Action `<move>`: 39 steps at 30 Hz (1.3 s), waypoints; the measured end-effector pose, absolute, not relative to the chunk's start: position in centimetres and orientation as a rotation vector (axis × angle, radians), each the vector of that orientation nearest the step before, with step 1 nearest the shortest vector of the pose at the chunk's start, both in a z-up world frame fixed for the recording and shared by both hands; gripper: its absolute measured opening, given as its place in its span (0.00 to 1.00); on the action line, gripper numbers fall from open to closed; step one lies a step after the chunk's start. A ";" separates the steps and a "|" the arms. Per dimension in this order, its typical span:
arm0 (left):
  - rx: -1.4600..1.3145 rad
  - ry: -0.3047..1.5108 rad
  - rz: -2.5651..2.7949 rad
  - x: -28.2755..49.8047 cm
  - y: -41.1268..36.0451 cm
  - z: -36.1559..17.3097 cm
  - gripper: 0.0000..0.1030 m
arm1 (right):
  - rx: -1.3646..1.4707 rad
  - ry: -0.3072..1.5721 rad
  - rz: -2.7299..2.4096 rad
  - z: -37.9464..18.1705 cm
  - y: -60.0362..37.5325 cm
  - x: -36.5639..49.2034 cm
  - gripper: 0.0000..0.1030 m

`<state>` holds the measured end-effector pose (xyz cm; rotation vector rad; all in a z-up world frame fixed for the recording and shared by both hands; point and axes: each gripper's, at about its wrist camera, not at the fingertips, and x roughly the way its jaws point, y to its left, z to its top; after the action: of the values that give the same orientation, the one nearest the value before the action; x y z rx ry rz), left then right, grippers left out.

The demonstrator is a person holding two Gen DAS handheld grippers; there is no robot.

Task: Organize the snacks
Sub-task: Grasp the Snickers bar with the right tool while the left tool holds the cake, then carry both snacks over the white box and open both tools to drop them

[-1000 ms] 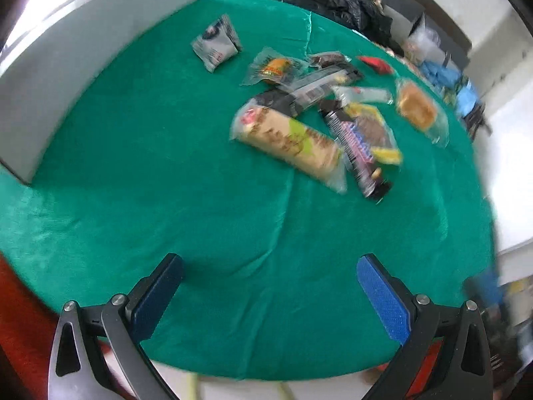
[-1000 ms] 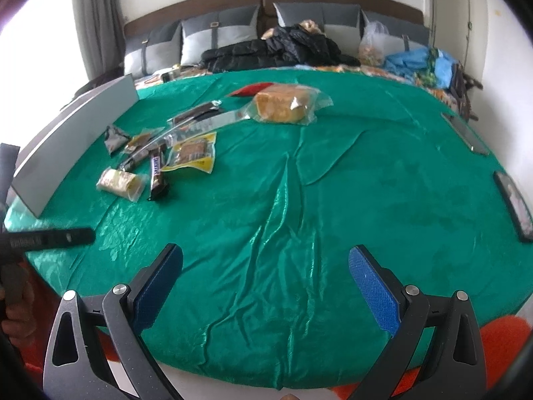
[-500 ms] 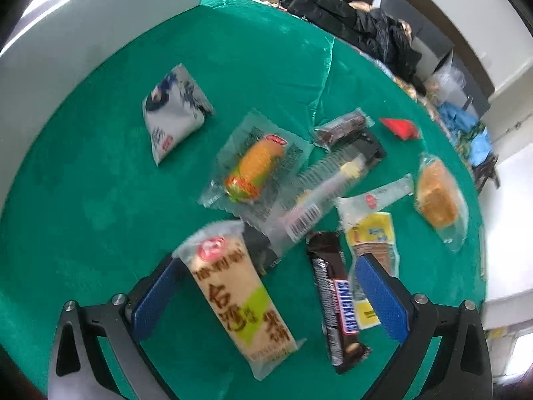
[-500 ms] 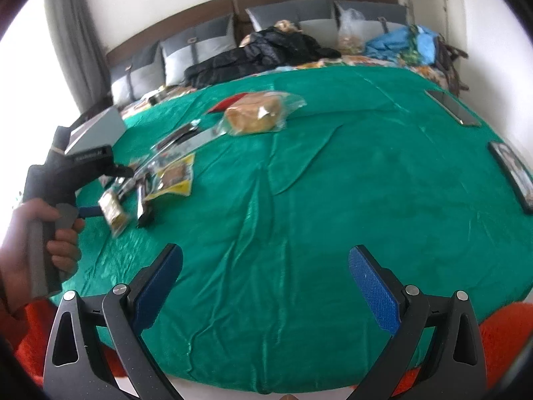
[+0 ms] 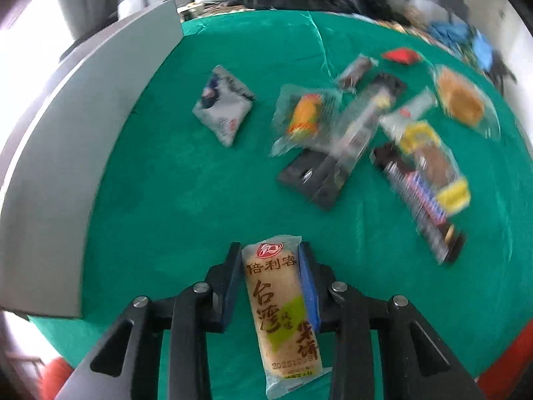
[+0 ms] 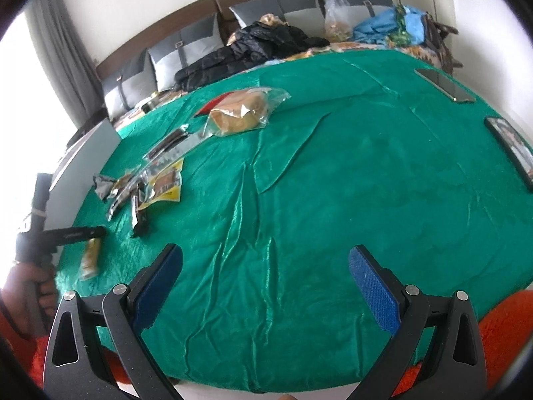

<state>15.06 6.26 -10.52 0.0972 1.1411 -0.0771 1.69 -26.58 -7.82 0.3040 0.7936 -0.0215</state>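
Observation:
My left gripper [image 5: 269, 260] is shut on a long yellow rice cracker packet [image 5: 281, 303] with red Chinese writing, held above the green tablecloth [image 5: 186, 193]. The same packet [image 6: 90, 256] hangs under the left gripper [image 6: 96, 233] in the right wrist view. Several snacks lie ahead: a grey-white pouch [image 5: 223, 108], a corn snack packet [image 5: 304, 115], a black pack [image 5: 313, 180], a Snickers bar [image 5: 419, 200] and a bread bun [image 5: 461, 100]. My right gripper [image 6: 266, 273] is open and empty over bare cloth near the table's front edge.
A grey box wall [image 5: 76, 140] stands along the table's left edge. Two phones [image 6: 444, 85] [image 6: 511, 148] lie at the right edge. A sofa with a black jacket [image 6: 253, 50] and bags is behind the table.
My left gripper closed on the rice cracker packet and lifted it back away from the snack pile. The right gripper stayed open with little movement.

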 end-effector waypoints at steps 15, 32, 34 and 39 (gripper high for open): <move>0.183 1.083 -0.140 8.5 8.1 -10.1 0.29 | -0.062 1.068 0.370 -6.5 -11.8 15.5 0.96; -0.108 1.043 -0.211 8.0 13.4 -9.9 0.28 | -0.198 1.428 0.267 -11.3 -4.8 23.6 0.33; -0.119 1.034 -0.216 7.9 13.4 -9.7 0.28 | -0.242 1.434 0.277 -11.5 -3.7 23.5 0.17; -0.190 0.998 -0.240 7.5 14.2 -7.8 0.28 | -0.209 1.387 0.302 -8.8 -3.2 22.3 0.17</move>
<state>7.49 14.23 -7.77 -0.1895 0.9980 -0.2401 22.30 -3.23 -8.83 -0.2090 1.3869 0.3020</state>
